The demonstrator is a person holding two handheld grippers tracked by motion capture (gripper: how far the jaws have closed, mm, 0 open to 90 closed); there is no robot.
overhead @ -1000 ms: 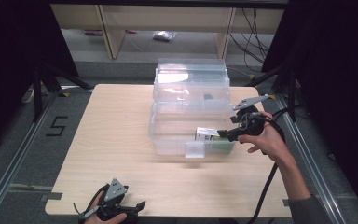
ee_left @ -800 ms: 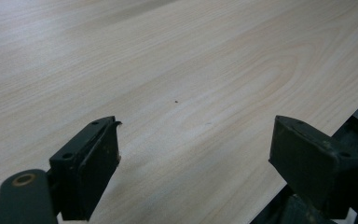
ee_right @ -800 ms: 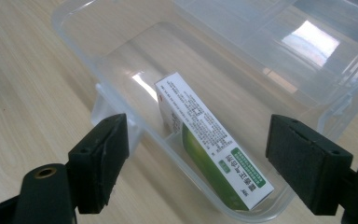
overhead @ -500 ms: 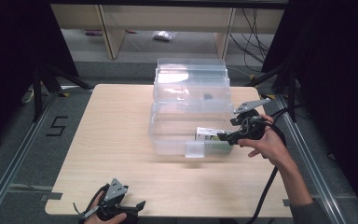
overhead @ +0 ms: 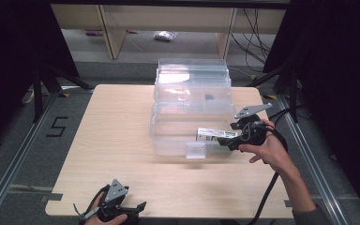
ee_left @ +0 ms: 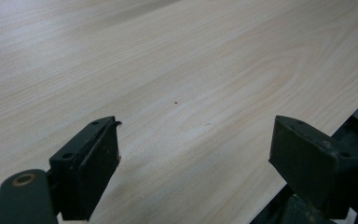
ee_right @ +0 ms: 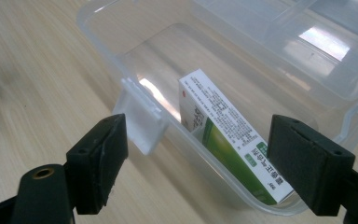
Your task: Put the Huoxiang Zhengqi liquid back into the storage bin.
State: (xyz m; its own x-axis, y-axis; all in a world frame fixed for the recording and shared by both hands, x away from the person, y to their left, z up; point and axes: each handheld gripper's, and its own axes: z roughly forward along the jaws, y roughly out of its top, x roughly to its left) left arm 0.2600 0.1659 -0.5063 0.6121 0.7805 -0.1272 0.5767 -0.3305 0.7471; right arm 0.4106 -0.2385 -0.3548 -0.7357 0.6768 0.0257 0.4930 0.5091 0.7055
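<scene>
Pale wooden table (overhead: 112,140) under dark surroundings, seen from the high view. At centre, clear bin (overhead: 173,140) with white-and-green box (overhead: 211,135) leaning inside, at its right end. Right gripper (overhead: 225,140) just right of the bin, at centre right, tips close to the box. Left gripper (overhead: 133,208) at bottom left, well apart from both.

Left gripper view: bare wood grain, jaws spread wide, nothing between.

Right gripper view: jaws spread wide at the bottom corners, pinching nothing. Box (ee_right: 228,135) in the gap beyond them, right of centre, tilted against the bin (ee_right: 102,51) wall, lower end close to the right-hand jaw; contact cannot be told.
</scene>
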